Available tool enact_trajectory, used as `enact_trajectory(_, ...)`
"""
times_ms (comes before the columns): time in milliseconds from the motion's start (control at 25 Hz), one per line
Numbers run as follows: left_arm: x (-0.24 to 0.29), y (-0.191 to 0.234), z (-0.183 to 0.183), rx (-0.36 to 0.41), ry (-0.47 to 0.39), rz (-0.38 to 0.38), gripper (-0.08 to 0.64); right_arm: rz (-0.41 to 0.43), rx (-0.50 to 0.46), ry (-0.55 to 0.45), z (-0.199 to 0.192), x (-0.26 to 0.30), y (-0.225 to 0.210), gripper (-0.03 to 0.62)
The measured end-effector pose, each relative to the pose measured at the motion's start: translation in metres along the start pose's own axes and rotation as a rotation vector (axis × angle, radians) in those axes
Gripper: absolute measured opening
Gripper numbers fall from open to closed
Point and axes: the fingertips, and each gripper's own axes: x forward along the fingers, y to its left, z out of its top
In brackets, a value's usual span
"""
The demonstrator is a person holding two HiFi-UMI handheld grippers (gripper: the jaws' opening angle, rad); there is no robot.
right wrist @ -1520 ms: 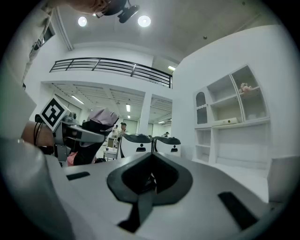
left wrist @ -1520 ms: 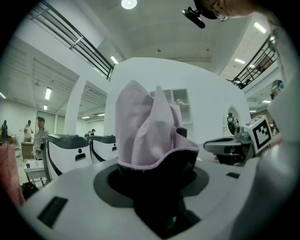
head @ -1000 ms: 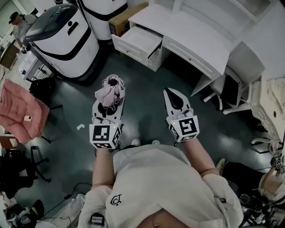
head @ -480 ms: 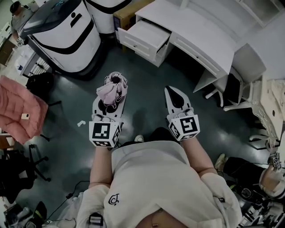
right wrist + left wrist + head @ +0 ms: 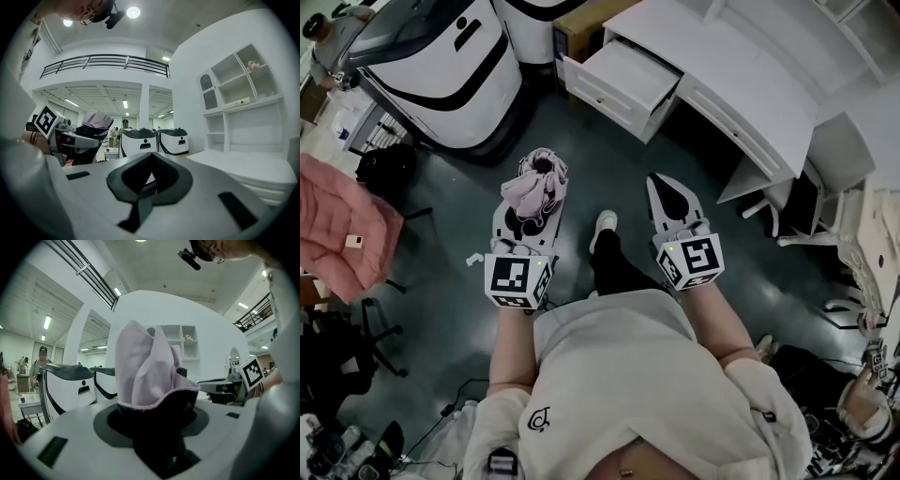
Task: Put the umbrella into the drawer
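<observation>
A folded pink umbrella (image 5: 535, 186) with a dark inner part sits between the jaws of my left gripper (image 5: 532, 192), which is shut on it. In the left gripper view the umbrella (image 5: 146, 372) stands up between the jaws and hides much of what lies ahead. My right gripper (image 5: 667, 194) is level beside it, jaws together and nothing in them; from its own camera the right gripper (image 5: 146, 180) shows the same. The open white drawer (image 5: 623, 80) of the desk (image 5: 750, 89) lies ahead, well beyond both grippers.
Two large white-and-black machines (image 5: 441, 56) stand at the far left, with a cardboard box (image 5: 581, 28) beside the drawer. A pink jacket (image 5: 337, 234) hangs at the left, a white chair (image 5: 802, 192) sits under the desk at the right. My foot (image 5: 605, 225) steps on dark floor.
Both grippers have moved forward toward the desk with me; the drawer and desk show nearer. A foot has stepped out between the grippers. The umbrella stays held.
</observation>
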Motion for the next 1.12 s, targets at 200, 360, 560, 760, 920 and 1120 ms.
enact_trajectory(200,0.074,0.032,0.014,0.004,0.006,0.003,0.232,0.009,-0.013,0.011,0.001,0.066,-0.043,0.006)
enact_trajectory(360,0.149,0.052,0.034,0.027,-0.002,-0.023,0.232,-0.013,-0.008,0.012,0.004,0.123,-0.097,0.006)
enact_trajectory(560,0.232,0.071,0.05,0.037,0.004,-0.044,0.232,-0.019,-0.007,0.01,0.01,0.181,-0.153,0.006)
enact_trajectory(760,0.292,0.077,0.058,0.066,0.012,-0.084,0.232,-0.043,-0.019,0.014,0.009,0.218,-0.195,0.006)
enact_trajectory(920,0.336,0.083,0.056,0.072,0.037,-0.13,0.232,-0.082,-0.003,0.018,0.007,0.238,-0.22,0.006)
enact_trajectory(1120,0.398,0.083,0.054,0.092,0.064,-0.234,0.232,-0.166,0.003,0.023,0.004,0.261,-0.253,0.006)
